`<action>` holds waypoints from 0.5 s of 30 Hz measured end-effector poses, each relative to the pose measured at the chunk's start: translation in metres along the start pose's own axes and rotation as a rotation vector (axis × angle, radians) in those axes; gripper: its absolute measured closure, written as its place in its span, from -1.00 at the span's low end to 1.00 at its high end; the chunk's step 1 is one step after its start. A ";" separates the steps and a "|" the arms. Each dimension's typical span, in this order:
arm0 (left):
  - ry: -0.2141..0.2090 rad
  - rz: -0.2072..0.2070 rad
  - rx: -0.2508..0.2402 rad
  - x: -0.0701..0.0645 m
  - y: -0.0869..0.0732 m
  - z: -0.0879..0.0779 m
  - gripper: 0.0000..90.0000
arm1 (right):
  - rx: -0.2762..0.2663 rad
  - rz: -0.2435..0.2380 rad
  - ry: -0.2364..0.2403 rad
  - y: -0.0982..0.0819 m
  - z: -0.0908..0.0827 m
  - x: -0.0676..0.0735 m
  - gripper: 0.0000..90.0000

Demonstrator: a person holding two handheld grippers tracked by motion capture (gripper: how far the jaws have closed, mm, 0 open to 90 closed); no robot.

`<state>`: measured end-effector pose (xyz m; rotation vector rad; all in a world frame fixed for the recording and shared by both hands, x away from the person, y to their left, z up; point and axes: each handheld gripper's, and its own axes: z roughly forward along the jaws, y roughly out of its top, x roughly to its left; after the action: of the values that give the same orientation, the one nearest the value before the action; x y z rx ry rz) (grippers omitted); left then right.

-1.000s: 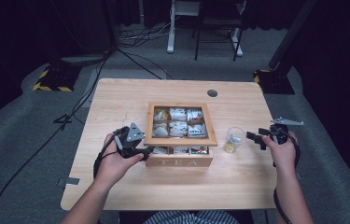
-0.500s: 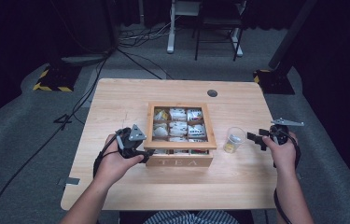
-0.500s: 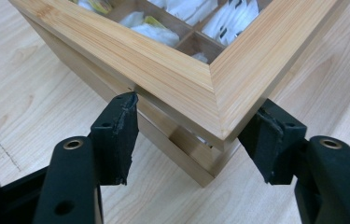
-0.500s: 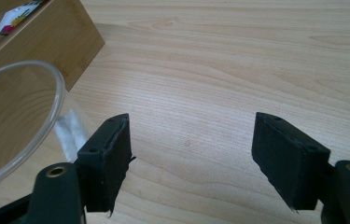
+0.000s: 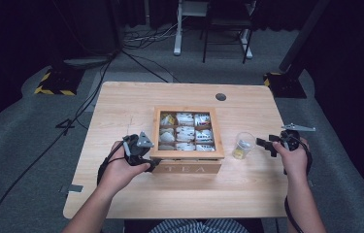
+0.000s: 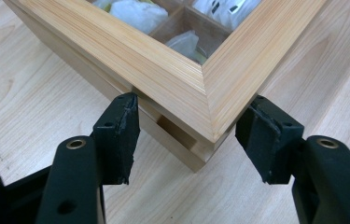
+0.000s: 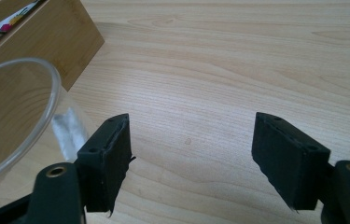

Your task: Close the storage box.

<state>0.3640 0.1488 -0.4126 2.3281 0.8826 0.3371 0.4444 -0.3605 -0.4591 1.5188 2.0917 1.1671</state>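
The left tongs [image 6: 186,135] straddle the near left corner of the tea box's [image 5: 188,167] lid [image 6: 182,74], jaws half-wide and just been closing; the left pad touches the lid's edge, the right pad sits just at the corner, and I cannot tell that it presses. The lid lies flat on the box, so judging by that the opening is barely begun: the grip must be finished and the lid lifted. The left hand [image 5: 119,170] rests low at the box's left front, tongs pointing right into the corner. The right tongs [image 5: 265,143] stand wide and empty, just right of the clear cup [image 5: 242,144] beside the box, the hand level above the tabletop [image 5: 121,107].
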 end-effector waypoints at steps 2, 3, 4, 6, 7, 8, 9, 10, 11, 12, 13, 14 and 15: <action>0.001 0.003 0.008 -0.001 0.000 0.001 -0.10 | 0.005 0.005 -0.001 -0.001 0.000 -0.001 -0.35; 0.001 0.003 0.011 -0.001 0.000 0.001 -0.10 | 0.004 0.007 -0.001 -0.001 0.001 -0.001 -0.35; 0.000 0.006 0.015 -0.001 0.000 0.001 -0.10 | 0.005 0.007 0.000 -0.001 0.001 -0.001 -0.35; -0.005 0.004 0.020 -0.001 0.000 0.001 -0.10 | 0.006 0.011 0.002 -0.001 0.001 -0.002 -0.35; -0.008 0.002 0.021 0.000 -0.001 0.001 -0.10 | 0.006 0.012 0.003 -0.001 0.001 -0.002 -0.35; -0.010 0.000 0.022 0.000 -0.001 0.001 -0.10 | 0.006 0.014 0.004 -0.001 0.002 -0.002 -0.35; -0.010 0.000 0.022 0.000 -0.001 0.001 -0.10 | 0.006 0.015 0.004 -0.001 0.002 -0.002 -0.35; -0.011 -0.001 0.030 -0.001 -0.001 0.001 -0.10 | 0.005 0.016 0.004 -0.001 0.002 -0.002 -0.35; -0.013 -0.001 0.036 -0.001 -0.001 0.001 -0.10 | 0.005 0.016 0.004 -0.001 0.002 -0.002 -0.35; -0.013 -0.001 0.039 -0.001 -0.001 0.001 -0.10 | 0.003 0.015 0.004 -0.001 0.002 -0.002 -0.35; -0.014 0.001 0.045 -0.001 -0.001 0.001 -0.10 | 0.002 0.014 0.004 -0.001 0.002 -0.002 -0.35; -0.015 -0.001 0.049 -0.001 -0.001 0.001 -0.10 | 0.001 0.014 0.003 -0.001 0.002 -0.002 -0.35; -0.017 0.001 0.051 -0.001 -0.001 0.001 -0.10 | 0.001 0.015 0.003 -0.001 0.001 -0.002 -0.35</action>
<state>0.3631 0.1484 -0.4138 2.3750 0.8918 0.2978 0.4452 -0.3618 -0.4615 1.5371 2.0871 1.1744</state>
